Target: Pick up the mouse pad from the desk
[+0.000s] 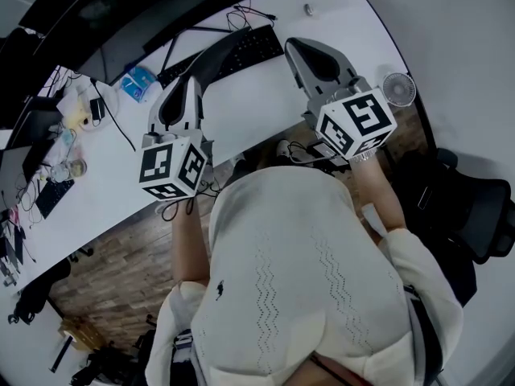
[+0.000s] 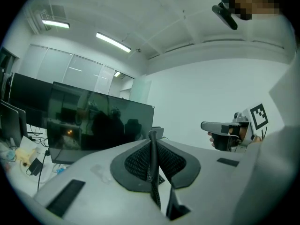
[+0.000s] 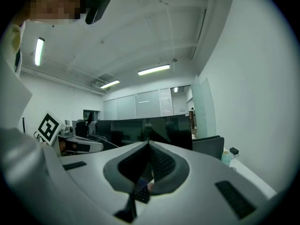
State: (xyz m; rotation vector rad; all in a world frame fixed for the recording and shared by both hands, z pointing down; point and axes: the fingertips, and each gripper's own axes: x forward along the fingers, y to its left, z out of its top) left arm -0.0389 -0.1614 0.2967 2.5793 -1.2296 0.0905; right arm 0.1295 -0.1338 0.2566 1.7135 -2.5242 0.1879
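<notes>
The left gripper (image 2: 152, 138) is clamped on the pad (image 2: 153, 168), a thin dark sheet seen edge-on between its jaws and poking up past their tips. Off to its right, the right gripper (image 3: 149, 145) has its jaws closed tip to tip, nothing between them. The 2 grippers are above the desk (image 1: 241, 115). Beyond their tips lies a keyboard (image 1: 251, 51), then a monitor (image 2: 93, 121).
</notes>
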